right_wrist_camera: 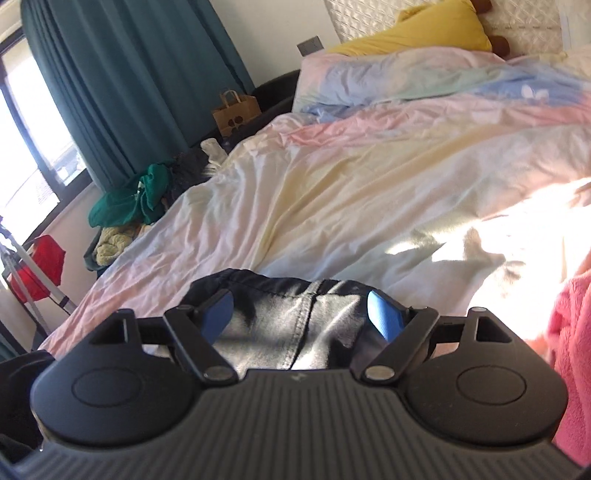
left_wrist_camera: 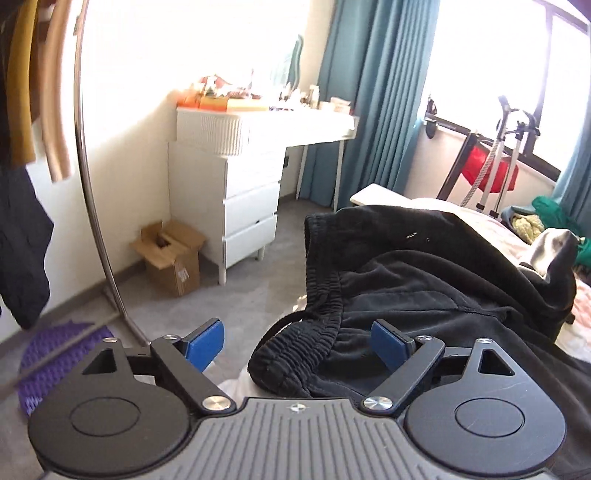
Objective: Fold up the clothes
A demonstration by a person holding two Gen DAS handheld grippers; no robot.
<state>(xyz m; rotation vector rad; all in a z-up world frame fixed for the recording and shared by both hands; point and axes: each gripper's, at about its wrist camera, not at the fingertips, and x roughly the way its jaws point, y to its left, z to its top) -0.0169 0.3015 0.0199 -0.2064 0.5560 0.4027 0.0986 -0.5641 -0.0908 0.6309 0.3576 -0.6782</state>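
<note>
A pair of black pants (left_wrist_camera: 424,280) lies crumpled on the bed's near edge, its elastic waistband (left_wrist_camera: 325,295) bunched toward the left. My left gripper (left_wrist_camera: 297,343) is open just above the waistband end, which sits between its blue pads (left_wrist_camera: 205,341). In the right wrist view the same black garment (right_wrist_camera: 295,325) shows a stitched seam and lies between the open fingers of my right gripper (right_wrist_camera: 301,314), low over the bed. Neither gripper holds anything.
The bed has a pastel duvet (right_wrist_camera: 369,177) with a yellow pillow (right_wrist_camera: 424,33) at its head. A pink fleece item (right_wrist_camera: 572,350) lies at the right. A white dresser (left_wrist_camera: 240,192), a cardboard box (left_wrist_camera: 170,254) and a chrome rack pole (left_wrist_camera: 92,184) stand on the left.
</note>
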